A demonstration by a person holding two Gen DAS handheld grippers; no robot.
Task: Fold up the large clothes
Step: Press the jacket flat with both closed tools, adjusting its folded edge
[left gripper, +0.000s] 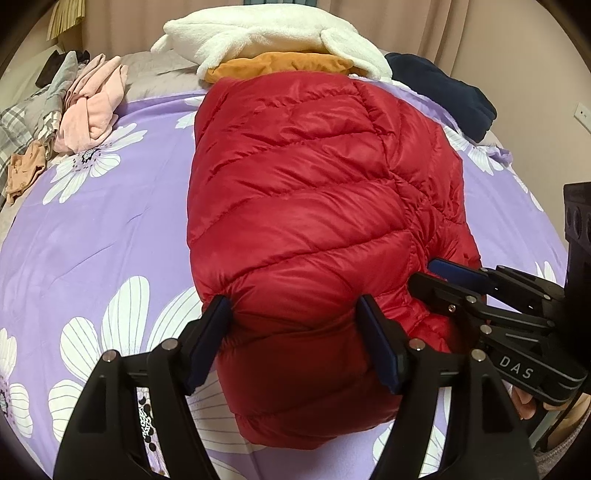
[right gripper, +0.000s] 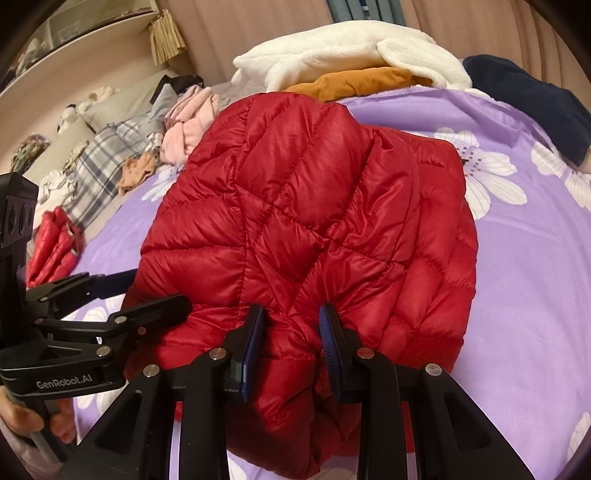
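Second red garment (right gripper: 53,243), right view only.

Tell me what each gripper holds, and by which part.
Both hold the red down jacket by its near edge: left gripper and right gripper, side by side.

Bare purple bedsheet (left gripper: 92,240) left of red jacket (left gripper: 314,192); clothes piles (left gripper: 277,40) behind.

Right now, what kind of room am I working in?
Most likely a bedroom. The red puffer jacket lies on a bed with a purple floral sheet, pillows sit at the head of it, and curtains hang behind. Loose clothes, like the white fleece, are piled about.
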